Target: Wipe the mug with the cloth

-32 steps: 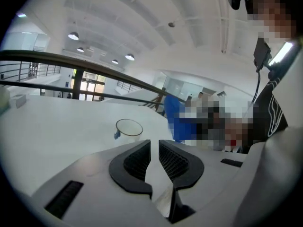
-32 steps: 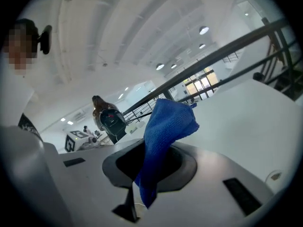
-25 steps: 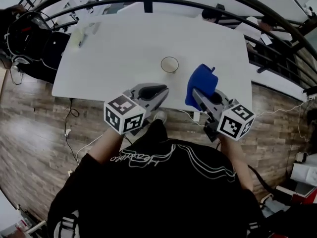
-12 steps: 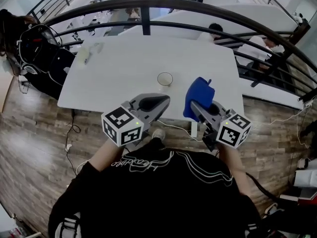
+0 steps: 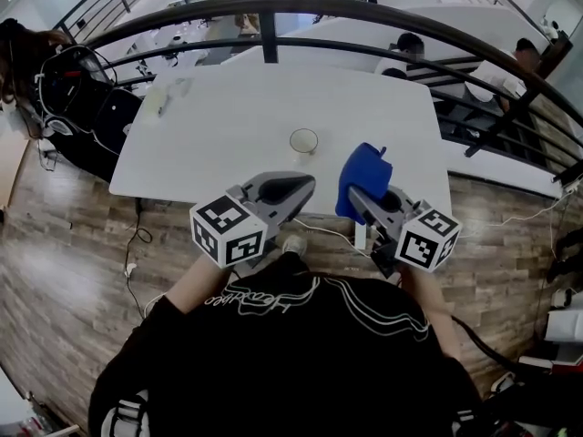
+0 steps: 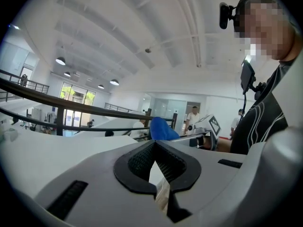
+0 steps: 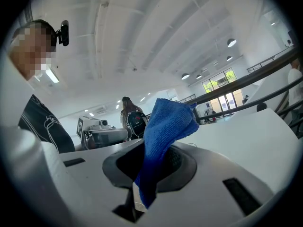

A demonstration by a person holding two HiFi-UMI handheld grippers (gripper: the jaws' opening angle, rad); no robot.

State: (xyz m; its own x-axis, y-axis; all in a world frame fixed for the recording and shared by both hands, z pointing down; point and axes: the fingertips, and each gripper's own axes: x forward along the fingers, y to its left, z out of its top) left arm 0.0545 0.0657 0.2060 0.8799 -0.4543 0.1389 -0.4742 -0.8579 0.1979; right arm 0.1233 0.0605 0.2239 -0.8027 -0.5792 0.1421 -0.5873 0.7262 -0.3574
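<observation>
Blue cloth [image 5: 364, 178]: one item, bunched, clamped between the closed jaws of the right gripper [image 5: 357, 195]. It stands up past the fingertips as a loose crest, and a short tail hangs down behind them.

In the right gripper view the same cloth [image 7: 165, 122] fills the gap between the pads of the right gripper [image 7: 147, 151].

Left gripper [image 5: 305, 182]: one unit. Its jaws are brought together at the tips with nothing held, as the left gripper view confirms [image 6: 154, 144].

Mug [image 5: 304, 141]: one item, pale, upright with its mouth up. It sits ahead of the left fingertips and ahead-left of the right fingertips, and touches neither gripper nor the cloth.

Surface: one white table [image 5: 228, 116]. Apart from the mug, it carries only a few pale small items [image 5: 164, 94] at the far left corner, well away from both sets of fingers and too small to identify.

Both fingertip sets sit about level with the table's near edge, and bare tabletop lies on every side of the mug.

Room: a dark curved railing [image 5: 273, 12] runs beyond the table's far edge. Wood-plank floor [image 5: 64, 244] lies below and to both sides, with loose cables [image 5: 137, 235] on it to the left of the left gripper.
</observation>
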